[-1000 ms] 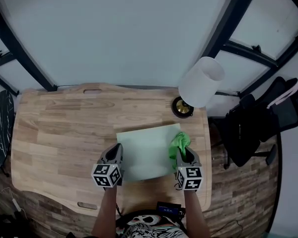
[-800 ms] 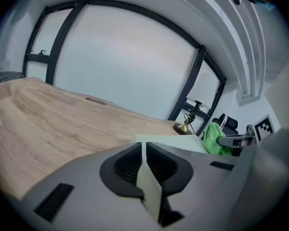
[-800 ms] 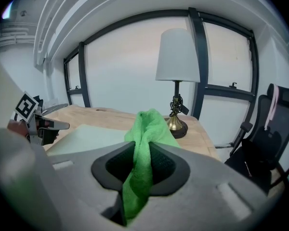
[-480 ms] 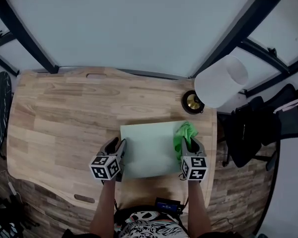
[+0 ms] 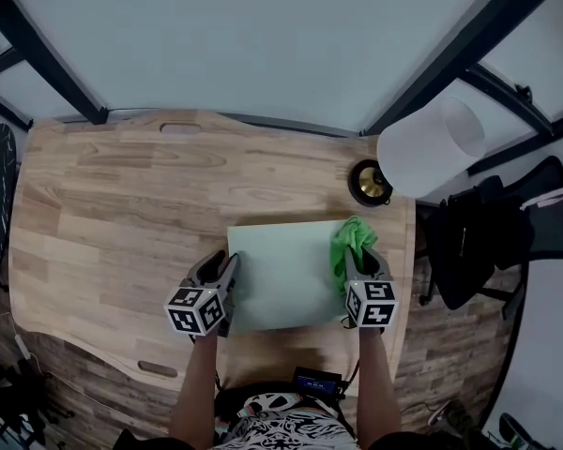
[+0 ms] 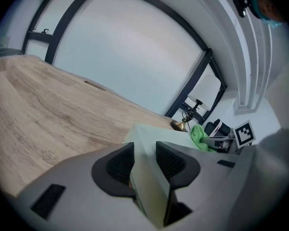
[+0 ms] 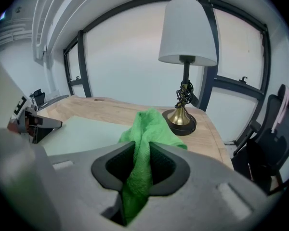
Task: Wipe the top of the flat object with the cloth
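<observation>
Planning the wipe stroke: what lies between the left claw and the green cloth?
Only the bare top of the pale green board; the head view shows nothing on it from the left claw to the green cloth.

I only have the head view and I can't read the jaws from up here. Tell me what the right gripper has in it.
Observer: In the right gripper view, the right gripper is closed on a fold of the green cloth, which bunches up past the pads.
Operator: Now report the left one.
Observer: In the left gripper view, the left gripper has the edge of the pale green board between its jaws, with both pads against it and no gap showing.
Operator: Check under the lampshade.
Observer: The right gripper view shows the lamp with something dark wound around its stem, above the brass base.
</observation>
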